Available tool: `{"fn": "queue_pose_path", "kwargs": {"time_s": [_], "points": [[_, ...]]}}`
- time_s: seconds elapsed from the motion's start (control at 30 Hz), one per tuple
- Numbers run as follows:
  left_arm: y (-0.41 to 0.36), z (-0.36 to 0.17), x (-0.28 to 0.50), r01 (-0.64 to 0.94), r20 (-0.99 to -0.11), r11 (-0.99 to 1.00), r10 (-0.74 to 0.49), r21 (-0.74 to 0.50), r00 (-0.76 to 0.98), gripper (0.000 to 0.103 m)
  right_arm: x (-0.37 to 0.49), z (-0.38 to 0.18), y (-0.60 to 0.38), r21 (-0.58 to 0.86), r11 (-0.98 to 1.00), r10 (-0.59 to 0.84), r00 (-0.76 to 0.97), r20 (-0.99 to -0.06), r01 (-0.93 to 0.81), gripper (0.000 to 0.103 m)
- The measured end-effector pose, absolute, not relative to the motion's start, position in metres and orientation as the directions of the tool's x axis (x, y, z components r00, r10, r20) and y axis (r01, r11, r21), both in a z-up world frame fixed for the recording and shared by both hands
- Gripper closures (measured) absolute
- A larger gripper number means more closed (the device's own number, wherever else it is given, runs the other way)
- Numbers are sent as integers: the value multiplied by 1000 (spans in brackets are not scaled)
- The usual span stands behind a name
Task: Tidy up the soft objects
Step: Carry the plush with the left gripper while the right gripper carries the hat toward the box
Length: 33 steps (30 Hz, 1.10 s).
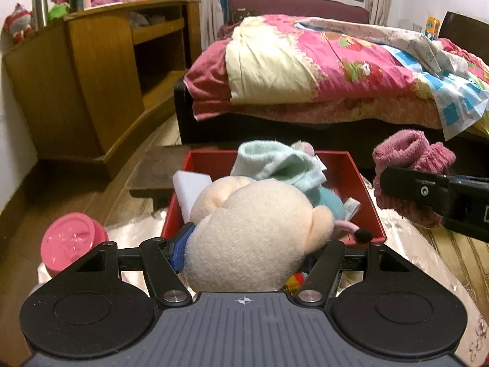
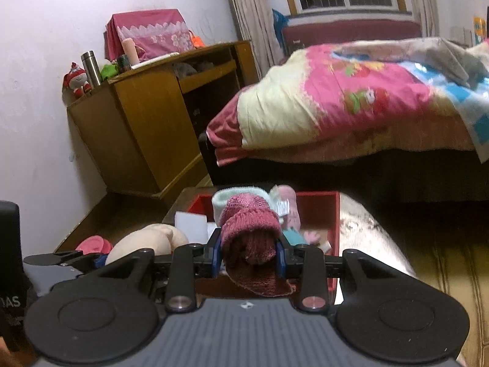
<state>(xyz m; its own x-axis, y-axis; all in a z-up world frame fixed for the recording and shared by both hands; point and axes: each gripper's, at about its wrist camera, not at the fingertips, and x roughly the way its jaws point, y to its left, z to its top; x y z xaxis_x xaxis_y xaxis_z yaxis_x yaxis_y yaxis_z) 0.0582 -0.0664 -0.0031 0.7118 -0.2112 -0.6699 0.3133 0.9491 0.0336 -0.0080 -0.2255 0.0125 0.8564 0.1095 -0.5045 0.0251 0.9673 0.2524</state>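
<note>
Red box, already crowded with soft items, on the pale-covered surface ahead of both grippers. Cream plush toy clamped in wide-set jaws of left gripper, raised at the near rim; likely too bulky to settle, liable to perch on the pile or roll out on release. Maroon knit sock pinched in nearly closed right gripper, loose end dangling, liable to drape over the wall. Left view alone: sock's full hanging length. Right view alone: pads biting the sock.
</note>
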Motion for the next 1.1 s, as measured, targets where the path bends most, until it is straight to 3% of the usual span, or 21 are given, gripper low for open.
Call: {"fn": "queue_pose_path", "kwargs": {"time_s": [0.67,1.1], "points": [[-77,-1,89,291,-647,954,-176,75,742,38,22,18,-230,232,972,70,876,-477,48,97],[-81,-19,132,248,-680,964,-118,97,724,38,68,-7,-244,218,972,47,836,-546,87,97]]}}
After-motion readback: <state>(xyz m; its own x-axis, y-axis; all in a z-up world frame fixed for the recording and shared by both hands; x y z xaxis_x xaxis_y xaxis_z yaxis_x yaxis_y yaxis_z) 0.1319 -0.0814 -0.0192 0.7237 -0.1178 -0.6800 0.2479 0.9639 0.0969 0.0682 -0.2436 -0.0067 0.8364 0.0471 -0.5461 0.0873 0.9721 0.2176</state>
